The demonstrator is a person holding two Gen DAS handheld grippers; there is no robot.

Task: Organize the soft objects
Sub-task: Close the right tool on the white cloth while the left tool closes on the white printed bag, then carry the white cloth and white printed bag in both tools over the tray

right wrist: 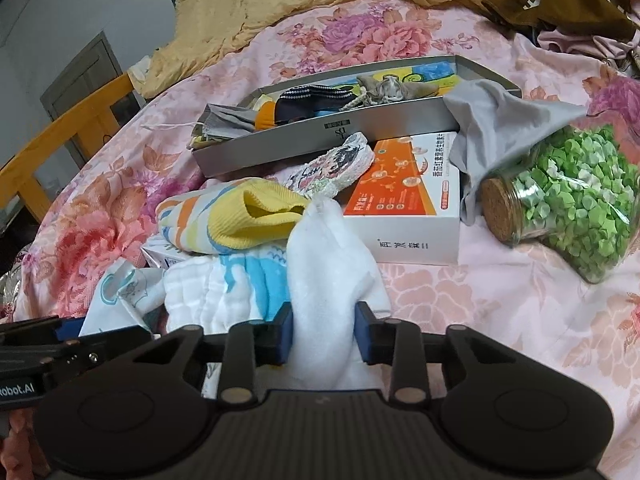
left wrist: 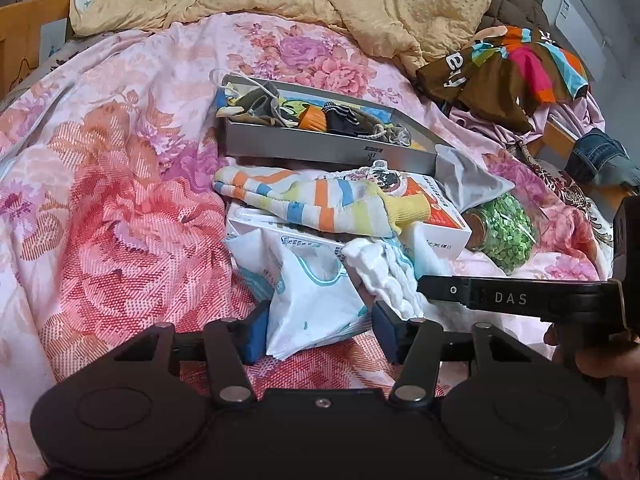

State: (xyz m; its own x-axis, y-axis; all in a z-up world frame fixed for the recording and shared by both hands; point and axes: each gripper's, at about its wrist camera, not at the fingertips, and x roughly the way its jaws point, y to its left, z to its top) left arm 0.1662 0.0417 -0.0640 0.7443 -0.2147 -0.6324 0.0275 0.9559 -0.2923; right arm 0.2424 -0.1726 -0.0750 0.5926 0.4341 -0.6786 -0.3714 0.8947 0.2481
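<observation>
Left gripper point(left wrist: 318, 330) has its jaws apart around a white printed pouch point(left wrist: 310, 300) on the floral bedsheet point(left wrist: 120, 200), near the grey tray point(left wrist: 320, 152) of small clothes. Right gripper point(right wrist: 324, 330) is closed on a white cloth point(right wrist: 328, 256), which lies before the striped sock point(right wrist: 224, 216) and the white box point(right wrist: 404, 216).

Jar of green paper stars point(right wrist: 576, 196), orange-white box point(right wrist: 404, 200), perhaps a chair point(right wrist: 60, 128)
</observation>
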